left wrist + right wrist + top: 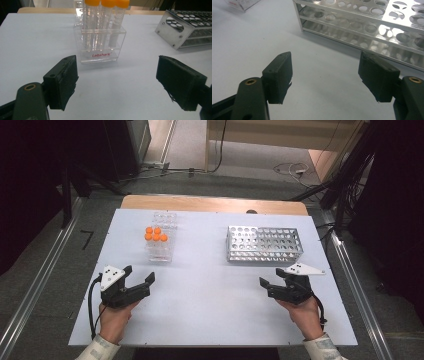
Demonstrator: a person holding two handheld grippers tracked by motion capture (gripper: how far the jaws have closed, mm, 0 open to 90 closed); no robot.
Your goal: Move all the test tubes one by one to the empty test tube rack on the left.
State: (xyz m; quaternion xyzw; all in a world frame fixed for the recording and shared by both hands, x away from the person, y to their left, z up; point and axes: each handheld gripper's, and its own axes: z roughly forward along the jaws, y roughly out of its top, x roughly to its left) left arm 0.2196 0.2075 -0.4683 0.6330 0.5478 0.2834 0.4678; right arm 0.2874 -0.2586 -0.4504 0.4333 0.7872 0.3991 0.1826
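A clear plastic rack (160, 245) holds several tubes with orange caps (156, 235) at the table's left middle. In the left gripper view the same rack (100, 47), marked Labshark, stands straight ahead with three capped tubes (107, 22) showing. My left gripper (138, 274) rests near the front left, open and empty, short of the rack. A perforated metal rack (264, 244) stands at the right middle with no tubes visible in it; it appears close up as the metal rack (372, 22). My right gripper (271, 276) sits in front of it, open and empty.
The white table top (210, 290) lies between the two grippers. A wooden edge (210, 204) runs along the table's far side. Cables (295, 170) lie on the floor behind, and metal rails (350, 270) flank the table.
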